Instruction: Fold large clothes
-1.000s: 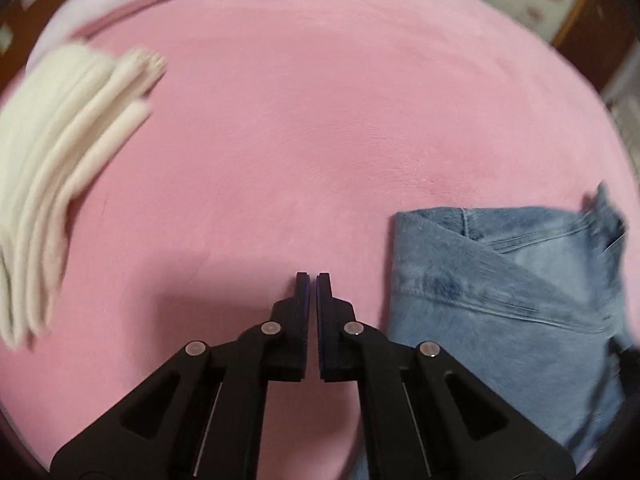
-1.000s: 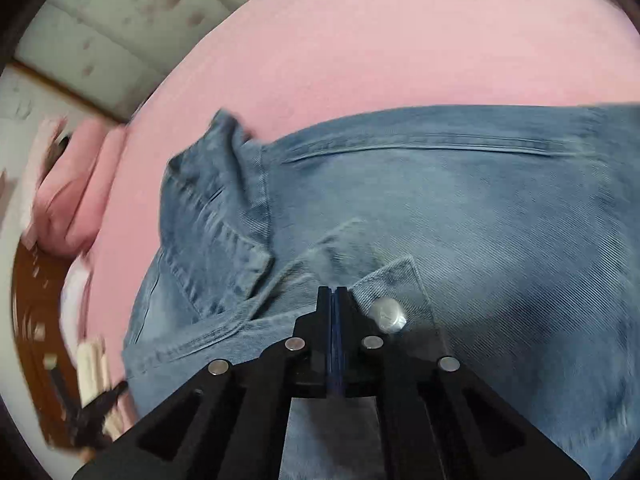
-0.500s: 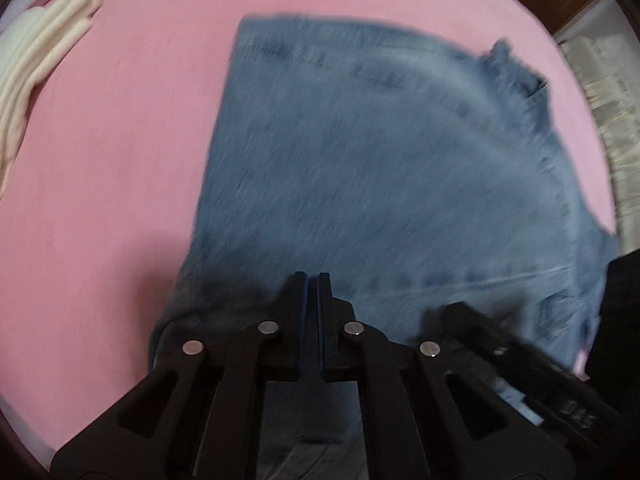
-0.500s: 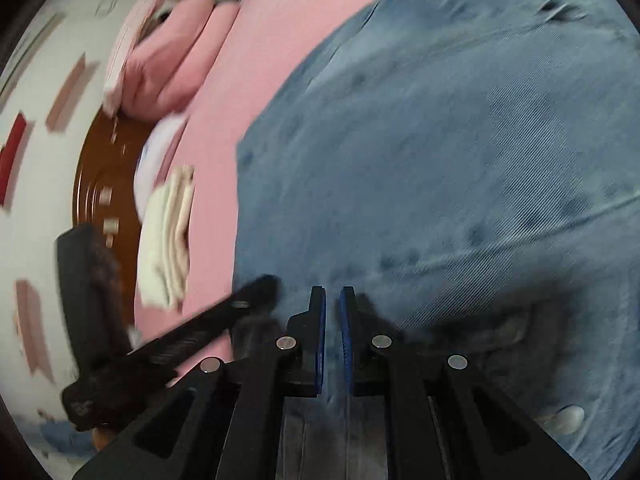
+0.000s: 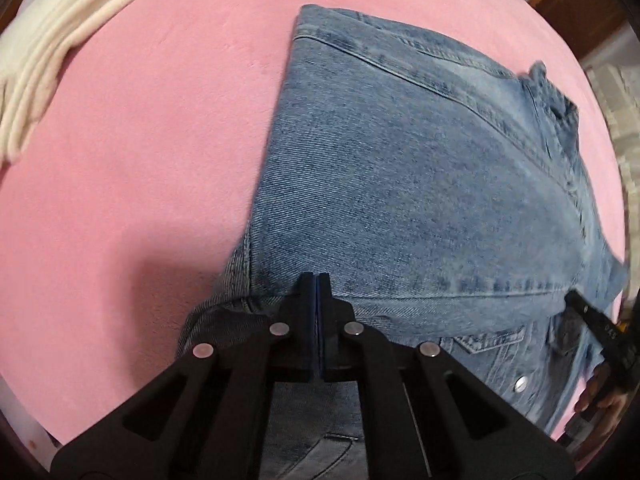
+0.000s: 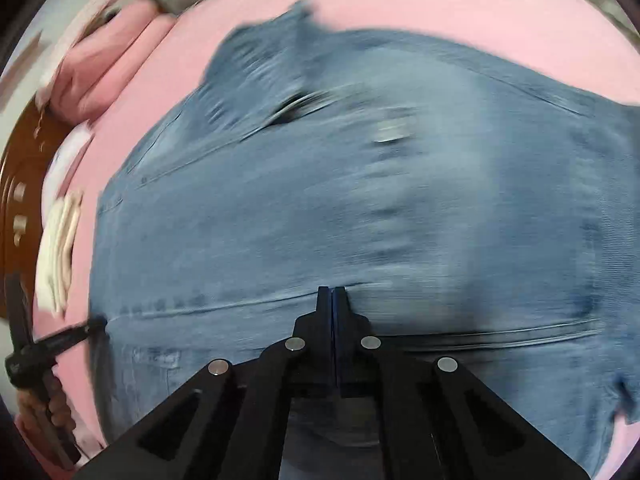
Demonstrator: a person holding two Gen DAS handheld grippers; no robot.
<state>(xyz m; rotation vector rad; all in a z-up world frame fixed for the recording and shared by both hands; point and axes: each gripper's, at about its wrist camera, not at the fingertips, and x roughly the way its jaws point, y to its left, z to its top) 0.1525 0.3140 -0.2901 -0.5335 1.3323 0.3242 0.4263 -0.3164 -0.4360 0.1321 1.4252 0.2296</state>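
A blue denim jacket (image 5: 420,184) lies folded on a pink bed surface (image 5: 140,160); it fills the right wrist view (image 6: 360,208), blurred by motion. My left gripper (image 5: 316,280) is shut, its tips at the near folded edge of the denim, near the left corner. My right gripper (image 6: 332,292) is shut at the near fold edge, further right. I cannot tell whether either pinches the cloth. The other gripper shows at the edge of each view: the right gripper (image 5: 600,328) and the left gripper (image 6: 52,344).
A stack of folded cream cloth (image 5: 52,64) lies at the far left of the bed; it also shows in the right wrist view (image 6: 60,248). Pink pillows (image 6: 104,60) and a brown wooden headboard (image 6: 20,184) are beyond. White fabric (image 5: 616,92) lies off the bed's right side.
Both grippers swung from apart to the near edge of the jacket. The right jaws, slightly apart half a second ago, are now shut. The denim now shows a flat fold.
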